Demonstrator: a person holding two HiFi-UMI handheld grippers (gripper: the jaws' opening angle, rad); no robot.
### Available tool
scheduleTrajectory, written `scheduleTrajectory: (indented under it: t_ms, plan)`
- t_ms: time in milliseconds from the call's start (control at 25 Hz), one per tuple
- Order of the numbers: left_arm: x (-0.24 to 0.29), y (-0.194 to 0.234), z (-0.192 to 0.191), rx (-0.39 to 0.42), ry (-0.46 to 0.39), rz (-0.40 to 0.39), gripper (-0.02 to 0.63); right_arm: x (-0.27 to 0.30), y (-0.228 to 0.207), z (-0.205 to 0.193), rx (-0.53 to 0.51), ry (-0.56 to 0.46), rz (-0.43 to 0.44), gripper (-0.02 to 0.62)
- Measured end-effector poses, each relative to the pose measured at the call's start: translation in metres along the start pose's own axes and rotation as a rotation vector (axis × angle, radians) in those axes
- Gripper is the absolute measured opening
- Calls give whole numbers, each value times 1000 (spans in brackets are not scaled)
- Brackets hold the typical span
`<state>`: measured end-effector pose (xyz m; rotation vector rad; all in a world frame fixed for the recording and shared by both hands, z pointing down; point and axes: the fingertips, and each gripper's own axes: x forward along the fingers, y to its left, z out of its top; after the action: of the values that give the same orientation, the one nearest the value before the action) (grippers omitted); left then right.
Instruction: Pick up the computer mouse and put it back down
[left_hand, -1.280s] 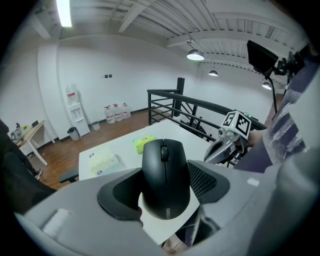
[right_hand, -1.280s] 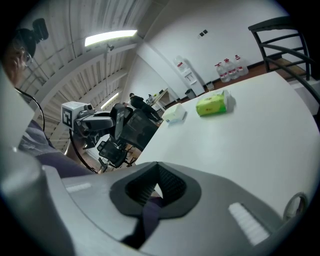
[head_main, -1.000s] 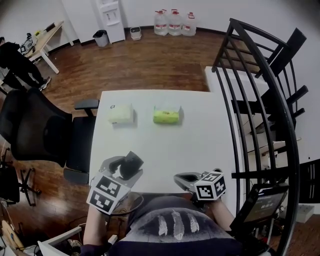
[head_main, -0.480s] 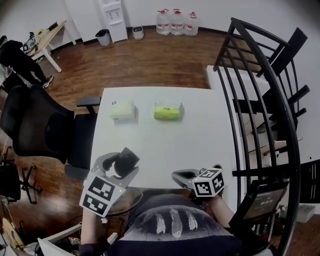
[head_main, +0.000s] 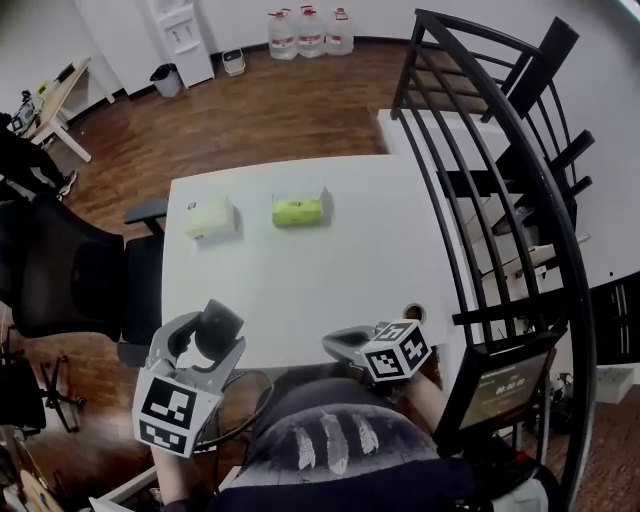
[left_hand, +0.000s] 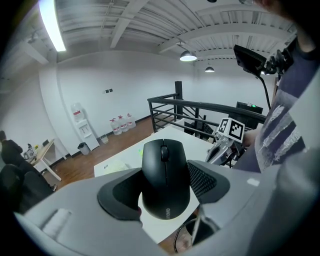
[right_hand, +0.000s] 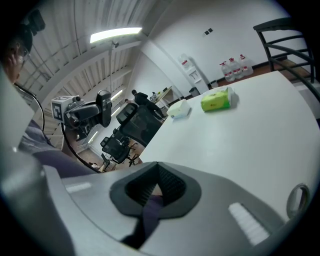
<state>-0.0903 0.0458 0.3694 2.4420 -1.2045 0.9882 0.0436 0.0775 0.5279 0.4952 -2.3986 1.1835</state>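
White table (head_main: 330, 270), smooth and matte, ran off under my torso at its near edge; my left gripper (left_hand: 164, 187) was clamped on the computer mouse (left_hand: 165, 165), held up over the table's near left corner; its ribbed dark pads covered the mouse's flanks, leaving only the rounded black plastic back and scroll wheel showing; my right gripper (right_hand: 156, 187) had its jaws pressed together on nothing, its tips half hidden under the marker cube from the head view; two soft rectangular packs, a pale pack (head_main: 210, 215) and a green pack (head_main: 298, 210), lay far across the table.
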Motion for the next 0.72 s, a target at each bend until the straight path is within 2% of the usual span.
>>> scheduleTrajectory:
  t_ms: [360,720]
  plan:
    - [-7,5,4,42,2,37,302,-2,0,-2,-5,1,-2,3]
    - [7,39,12,94,9,55,302,17,-3,9,-2,23,-6,3]
